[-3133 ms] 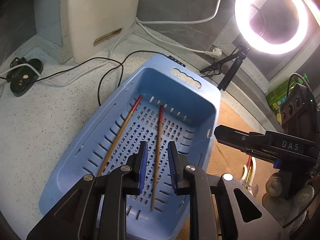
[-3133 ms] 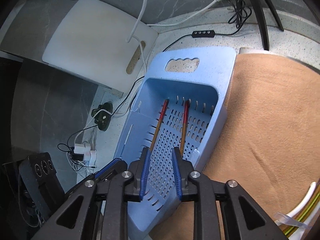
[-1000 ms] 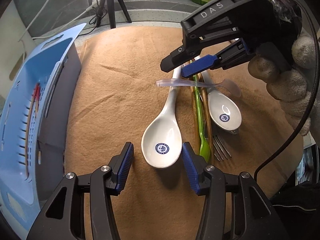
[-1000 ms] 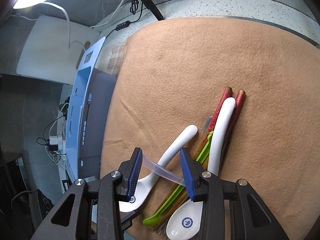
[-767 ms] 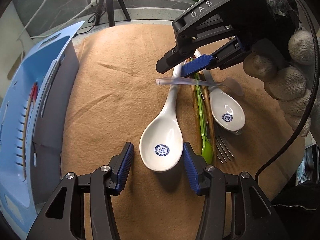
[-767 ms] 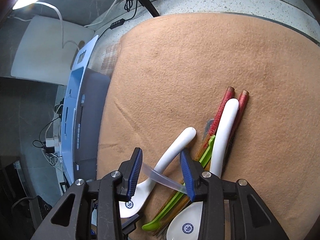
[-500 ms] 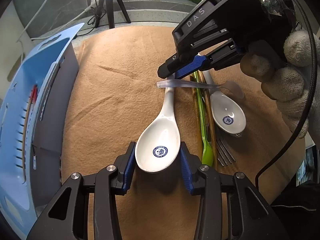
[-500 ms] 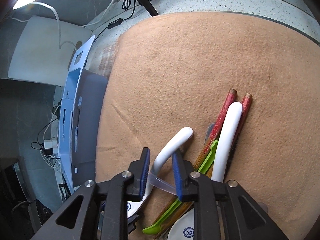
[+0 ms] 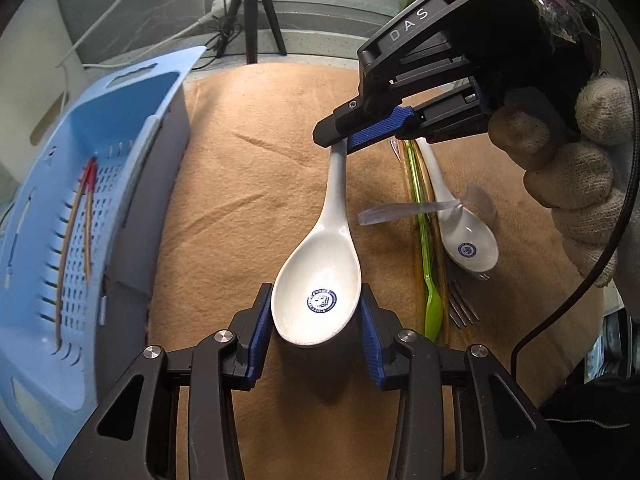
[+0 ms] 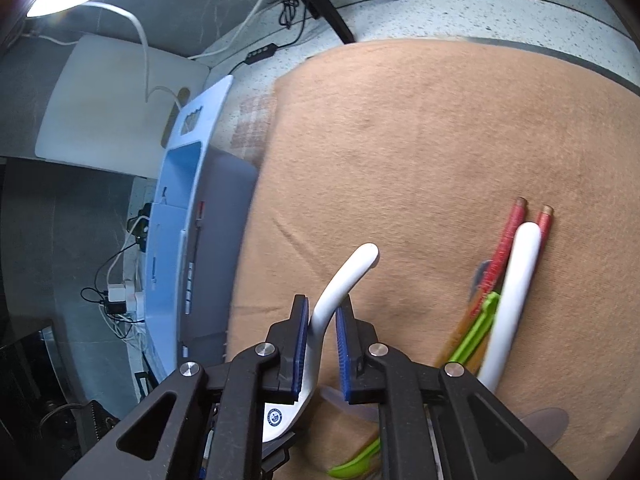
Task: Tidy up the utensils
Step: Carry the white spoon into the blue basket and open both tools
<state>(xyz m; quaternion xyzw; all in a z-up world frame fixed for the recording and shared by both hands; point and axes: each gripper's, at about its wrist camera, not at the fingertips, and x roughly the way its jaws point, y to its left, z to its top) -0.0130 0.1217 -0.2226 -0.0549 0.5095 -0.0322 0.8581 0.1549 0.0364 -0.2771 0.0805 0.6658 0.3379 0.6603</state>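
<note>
Left wrist view: white spoon (image 9: 324, 268) lay on brown cloth (image 9: 248, 208), bowl clamped by left gripper (image 9: 316, 320); right gripper (image 9: 340, 136) fingers straddled its handle, grip uncertain, seemingly for joint transfer toward blue basket (image 9: 132, 112).

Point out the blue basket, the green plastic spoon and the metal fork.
blue basket (image 9: 168, 92): left wrist view, on its rim.
green plastic spoon (image 9: 433, 308): left wrist view, on its bowl.
metal fork (image 9: 460, 308): left wrist view, on its tines.
</note>
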